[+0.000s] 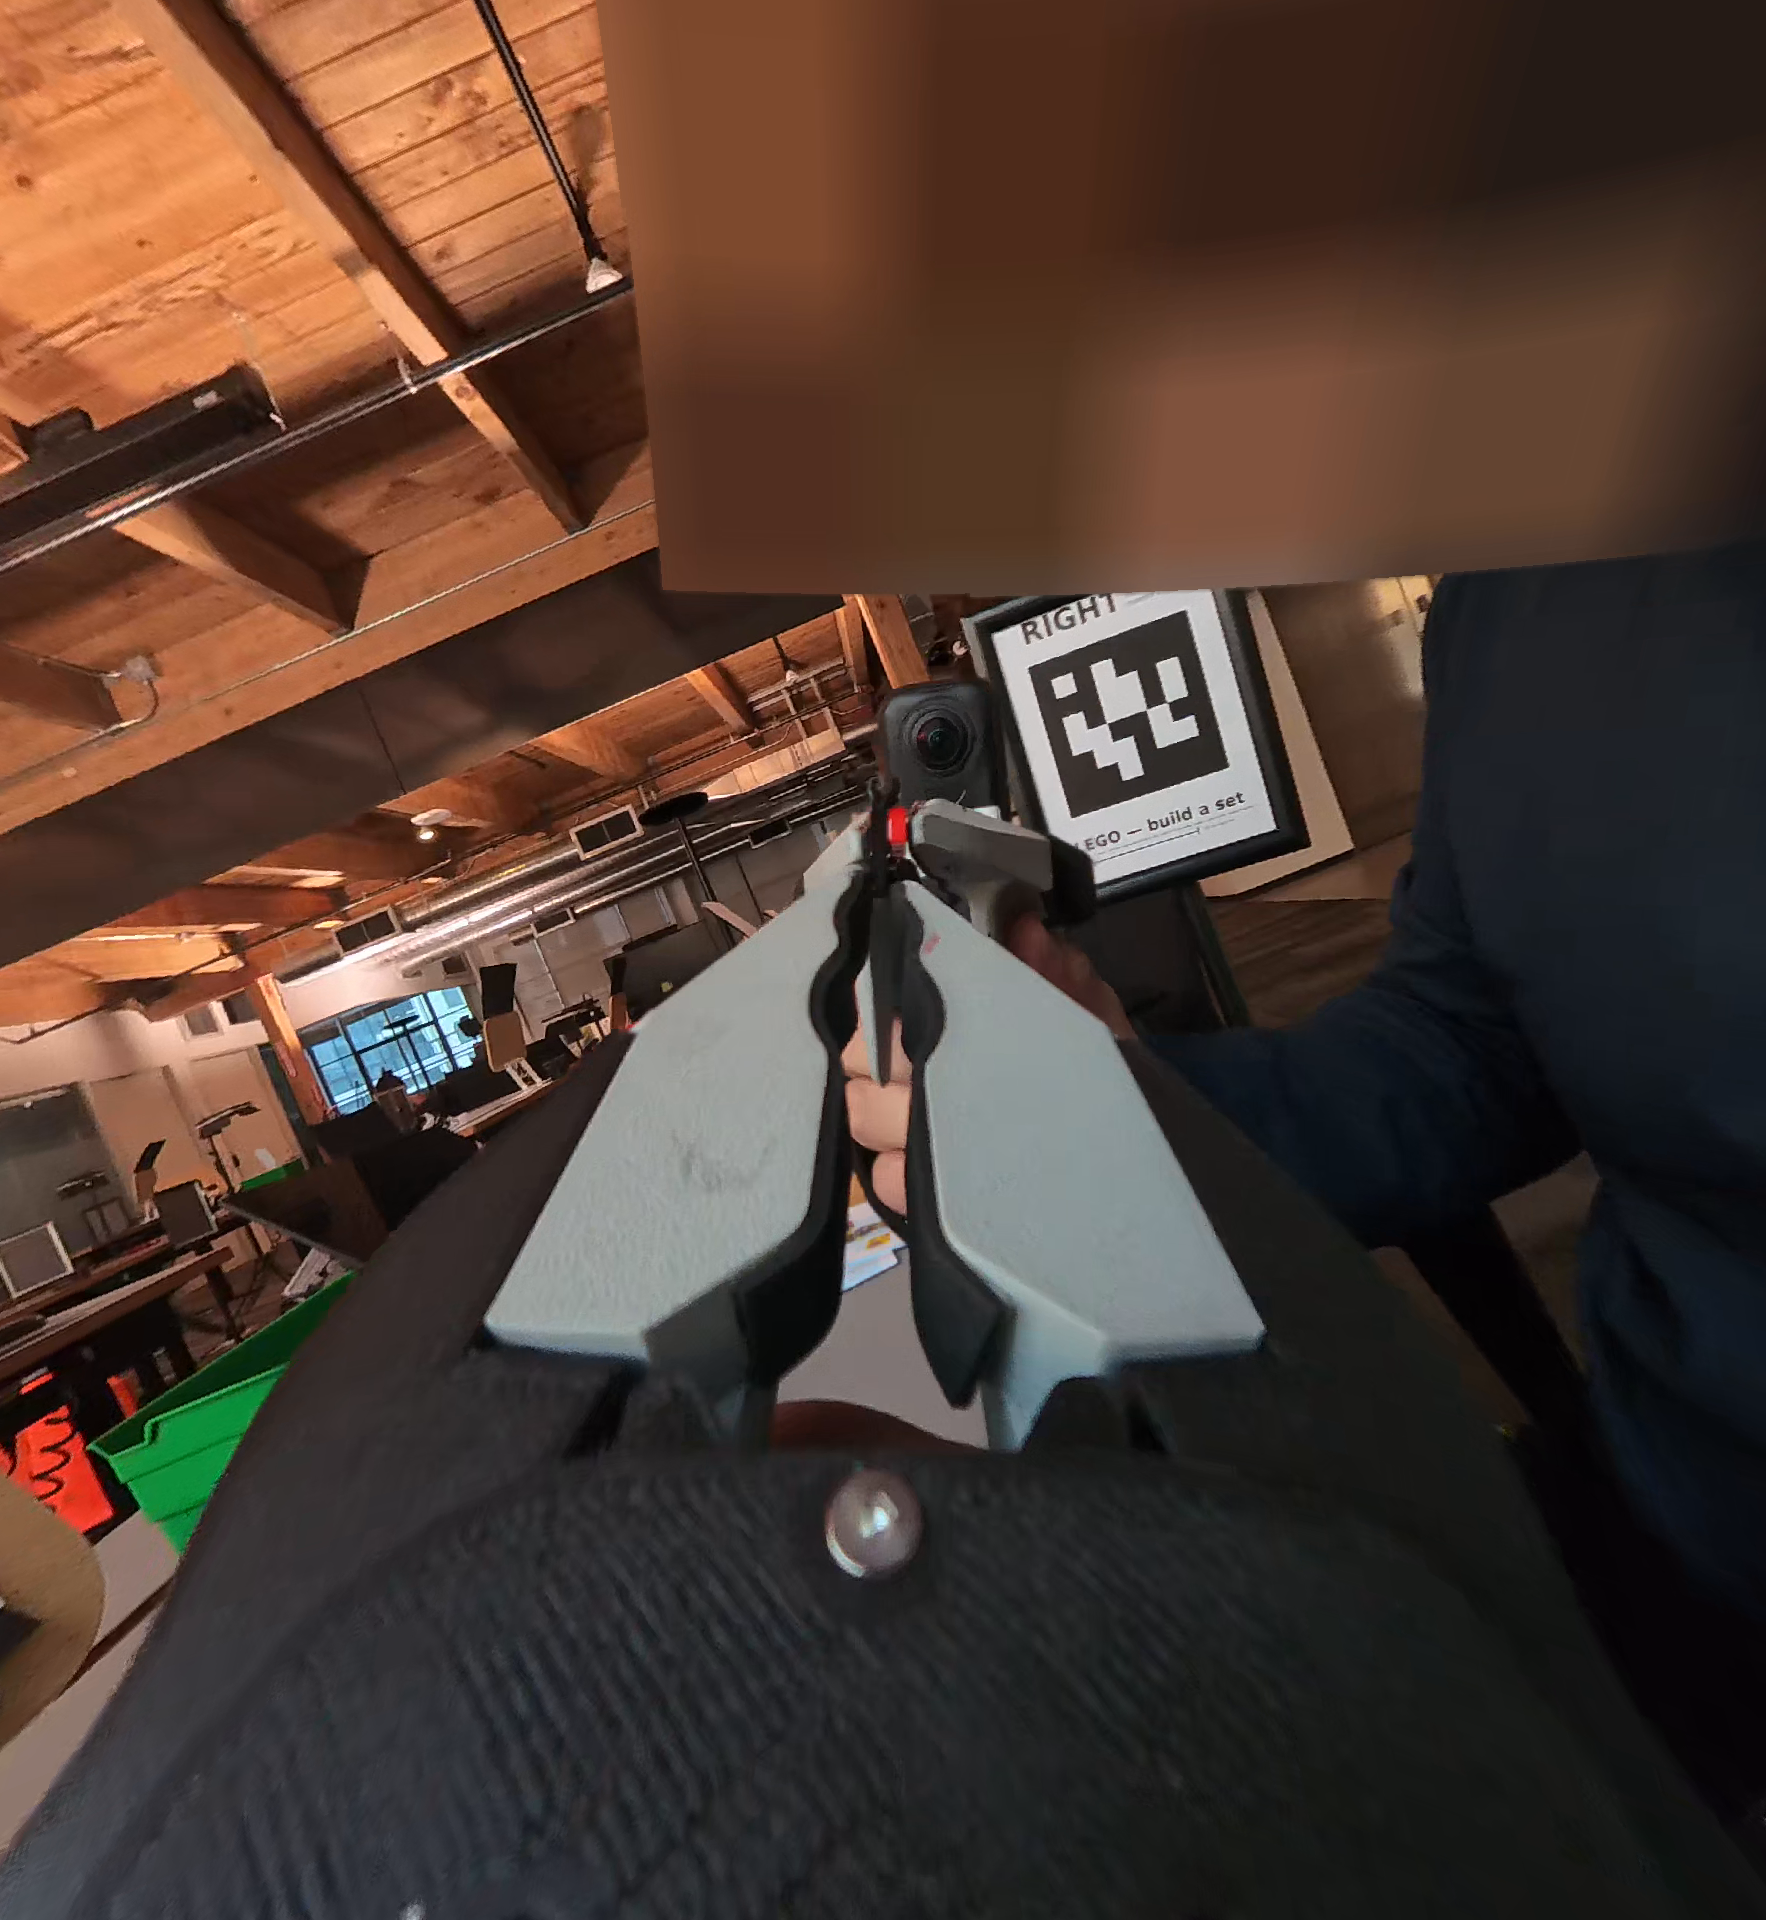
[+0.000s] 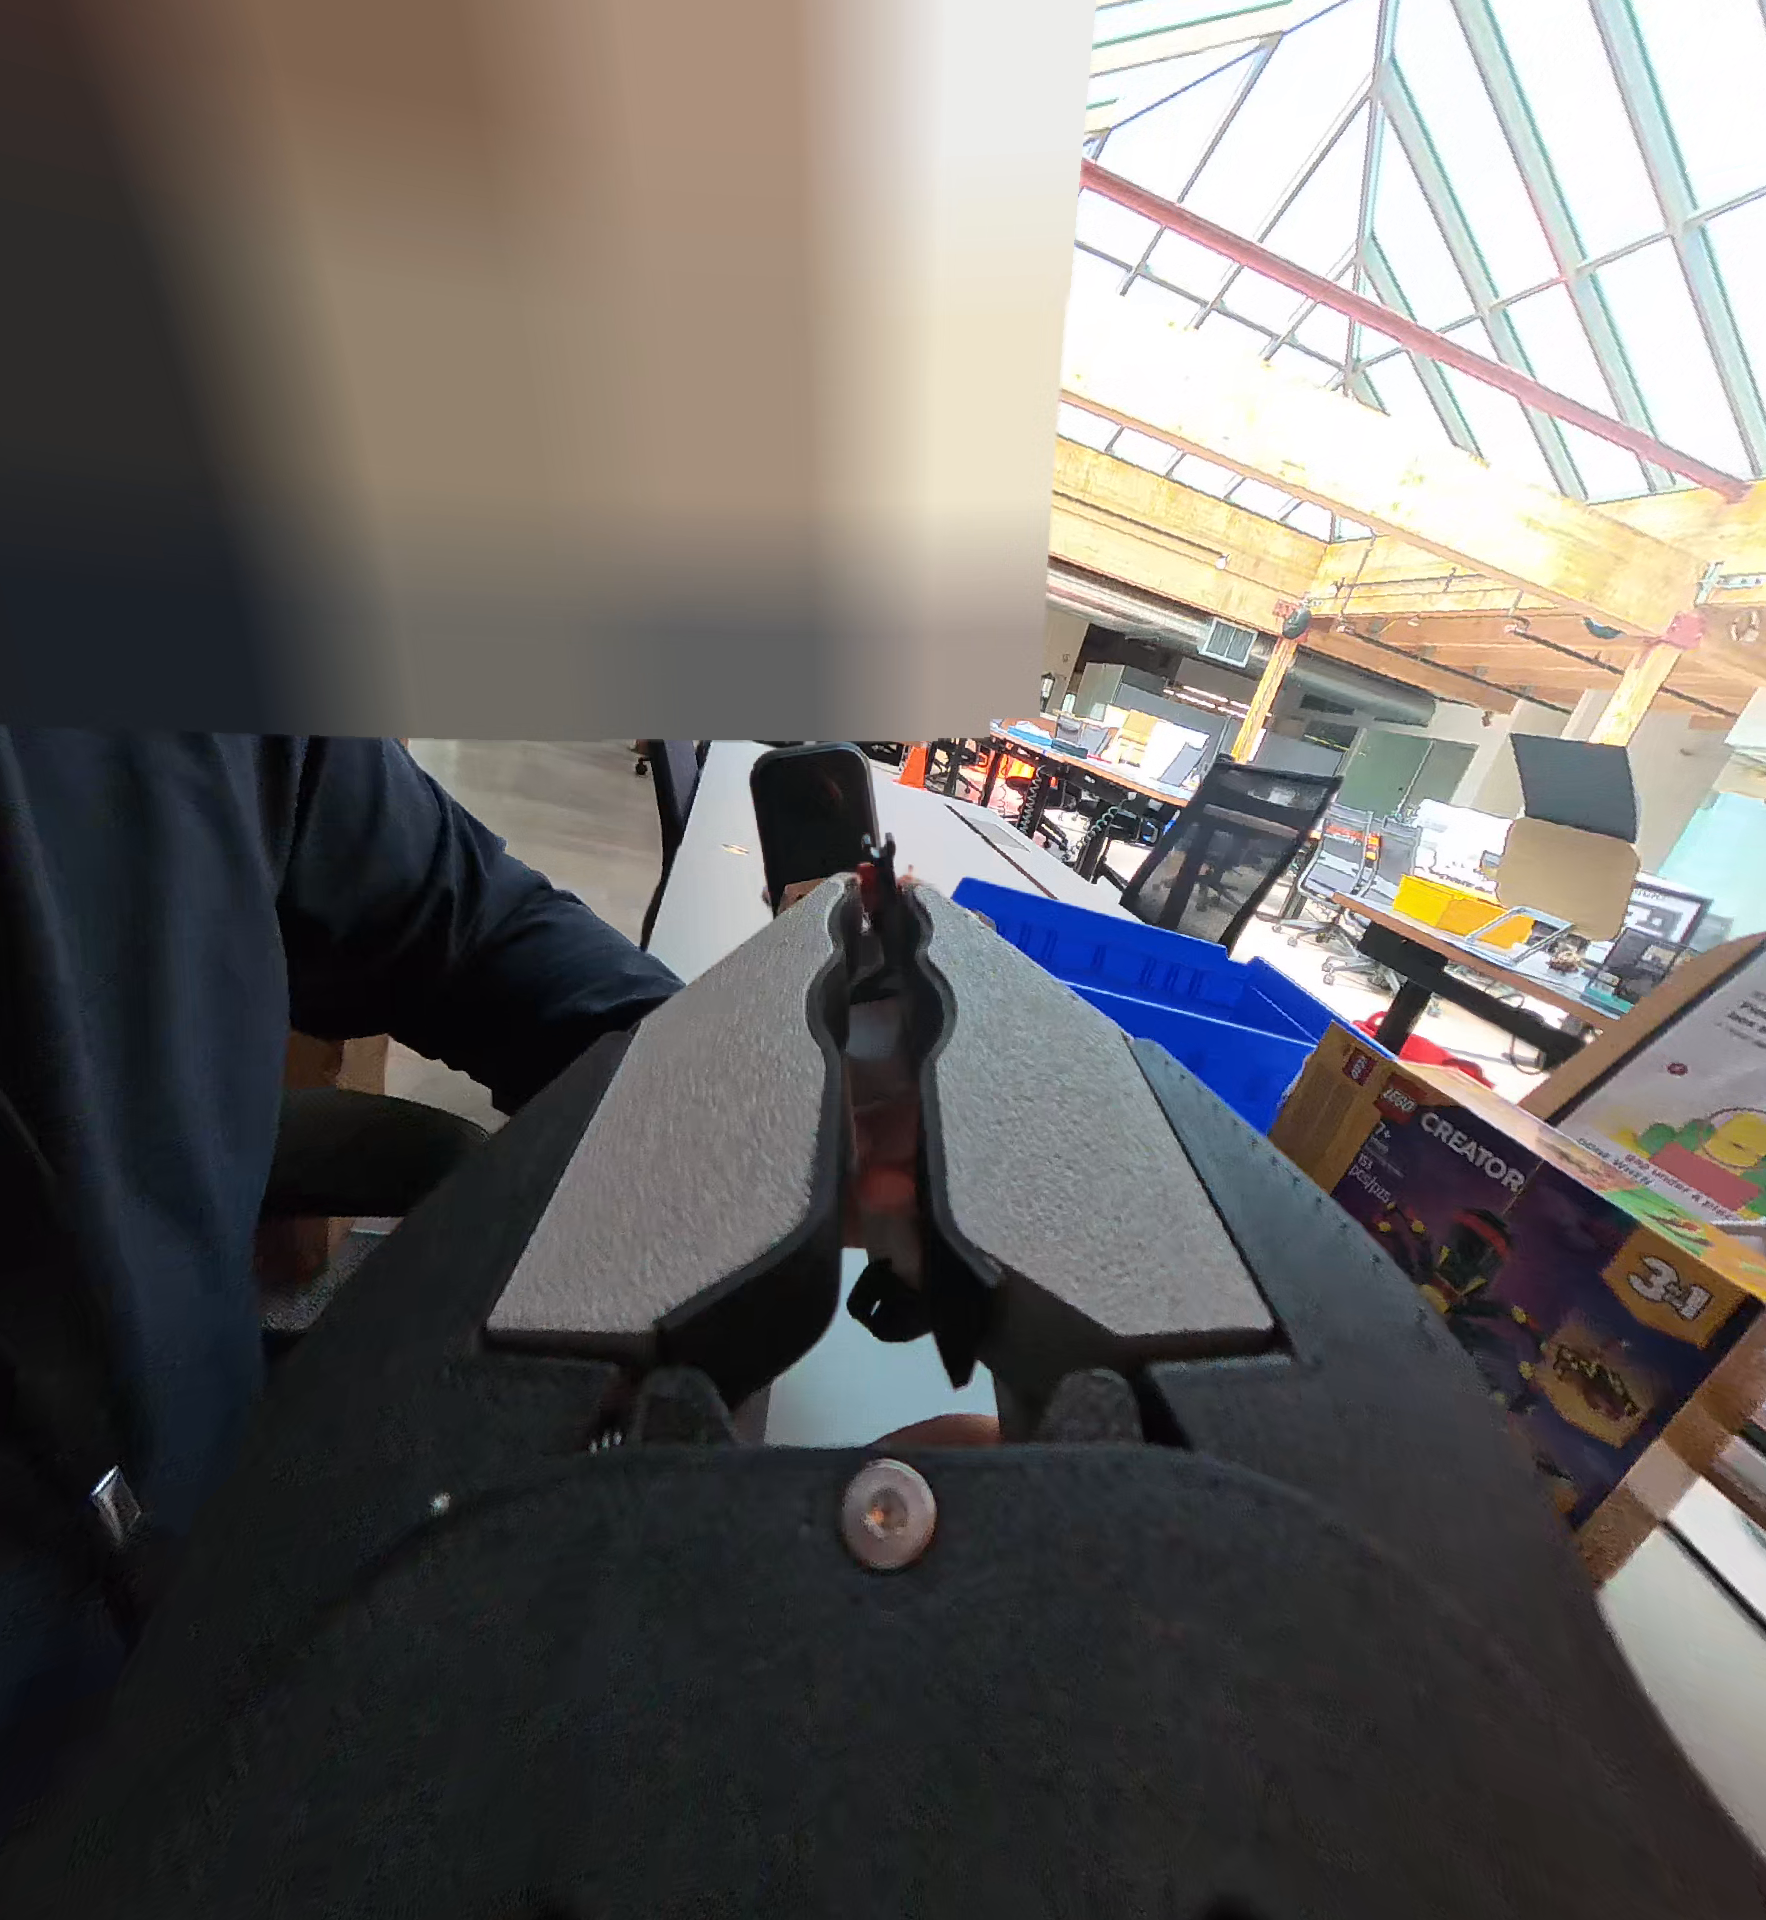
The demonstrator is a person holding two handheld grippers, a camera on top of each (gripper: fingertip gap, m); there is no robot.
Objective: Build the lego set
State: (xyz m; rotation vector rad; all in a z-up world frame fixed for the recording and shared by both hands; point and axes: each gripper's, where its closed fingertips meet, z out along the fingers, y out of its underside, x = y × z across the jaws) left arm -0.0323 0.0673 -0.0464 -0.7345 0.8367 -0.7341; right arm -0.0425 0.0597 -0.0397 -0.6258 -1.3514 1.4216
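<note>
Both grippers are held up in the air, tip to tip. My left gripper is shut on a thin black lego piece that runs between its pads, with a small red part at the tip. My right gripper is shut on the same small black and red lego piece. The right gripper's grey body and camera show just beyond the left fingertips. The left gripper's camera shows beyond the right fingertips. The piece's exact shape is hidden by the pads.
A purple and yellow lego box stands at the right, with a blue bin behind it and a propped instruction sheet. A green bin sits low left. A framed marker sign stands behind. A person's dark sleeve is close. Both grippers' tips are close together, under 4 cm apart.
</note>
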